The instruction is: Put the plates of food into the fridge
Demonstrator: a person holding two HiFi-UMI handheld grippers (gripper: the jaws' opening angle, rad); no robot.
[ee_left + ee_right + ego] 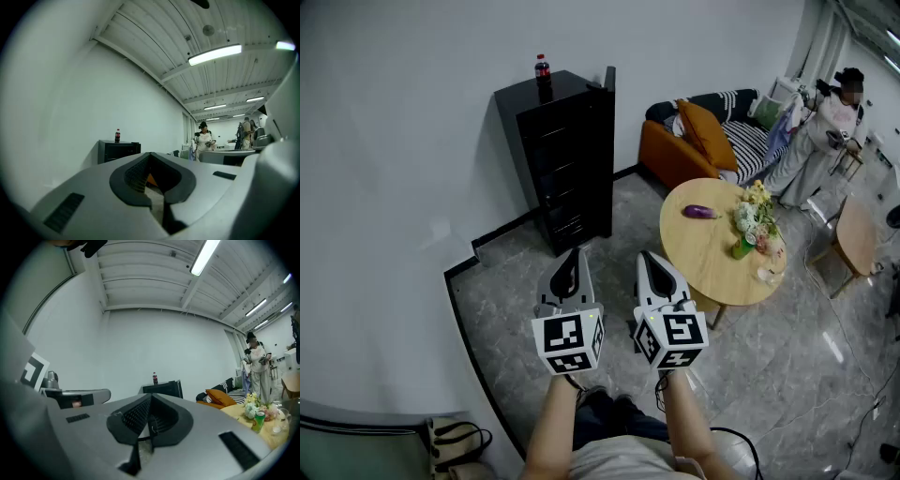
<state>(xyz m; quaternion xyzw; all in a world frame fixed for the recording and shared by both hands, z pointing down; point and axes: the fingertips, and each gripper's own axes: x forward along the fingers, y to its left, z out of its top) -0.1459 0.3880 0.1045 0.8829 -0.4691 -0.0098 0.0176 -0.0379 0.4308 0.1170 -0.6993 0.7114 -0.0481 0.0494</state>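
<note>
I am holding my left gripper point(572, 255) and right gripper point(650, 257) shut, empty; the eggplant point(700, 212) is lying on the round table point(705, 258) at right, the black fridge point(567, 159) far ahead; arriving shut, I am risking shoving food off.

Grey left hand-held gripper point(572, 253) and right hand-held gripper point(648, 257), black-and-white marker cubes point(568, 340), seemingly pale shirt point(628, 461)

Bare floor point(619, 220) lies open ahead of the fingers point(569, 272). Beyond it a black cabinet point(567, 159) stands straight ahead. A white wall point(384, 187) closes the left, a round bench point(712, 253) the right; floor passes between cabinet and bench.
</note>
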